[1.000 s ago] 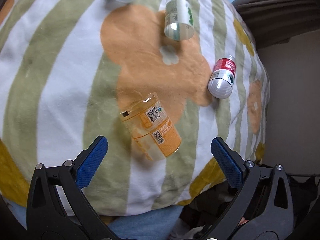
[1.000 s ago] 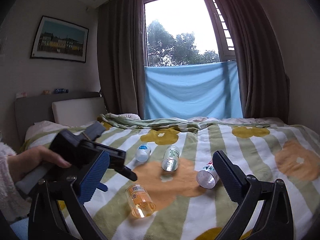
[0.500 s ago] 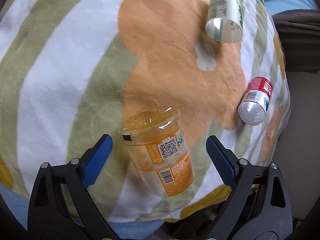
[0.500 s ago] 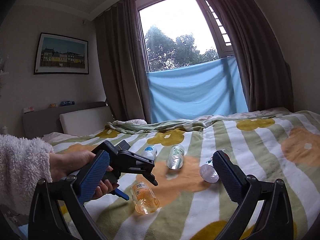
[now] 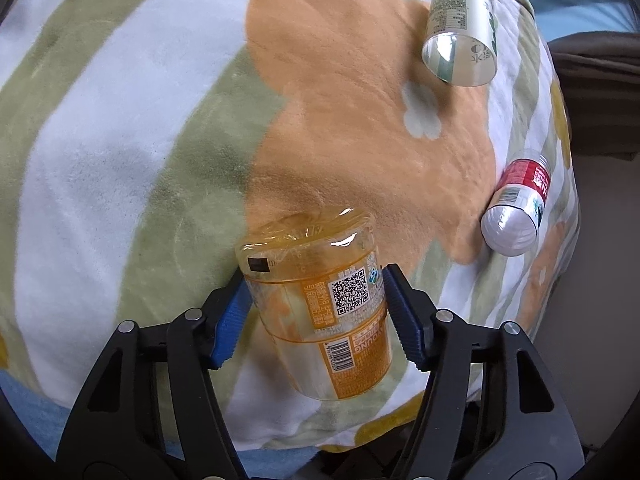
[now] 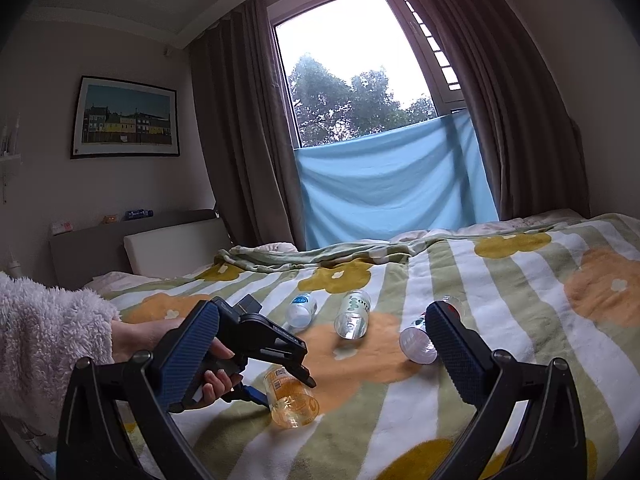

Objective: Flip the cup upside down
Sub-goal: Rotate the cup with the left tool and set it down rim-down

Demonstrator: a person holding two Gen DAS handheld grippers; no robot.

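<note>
Four clear plastic cups lay on their sides on a bed covered by a striped blanket (image 5: 120, 128) with orange and mustard flower shapes. Both blue pads of the left tongs (image 5: 316, 312) pressed against the sides of the orange-labelled cup (image 5: 320, 312), one pad on each side of its middle, near a printed square code. That cup (image 6: 290, 398) lay tilted on the blanket, its sealed end pointing away from the left tongs and its other end toward the camera. Ahead and to the right of the left tongs, well apart from them, lay a green-labelled cup (image 5: 460, 32); nearer and further right, by the bed's edge, lay a red-labelled cup (image 5: 516, 204) with its white end facing the camera.

From the right wrist view, the right tongs (image 6: 320, 356) stood wide open with nothing between the pads, held above the bed. Beyond them, a hand (image 6: 172, 344) in a fluffy white sleeve gripped the left tongs' handle, down at the orange cup. A fourth cup with a blue label (image 6: 302, 310) lay further off, beside the green one (image 6: 352, 314), and the red one (image 6: 420, 340) lay just behind the right pad. A window with a blue cloth (image 6: 392, 184), brown curtains and a framed picture (image 6: 126, 118) filled the background.
</note>
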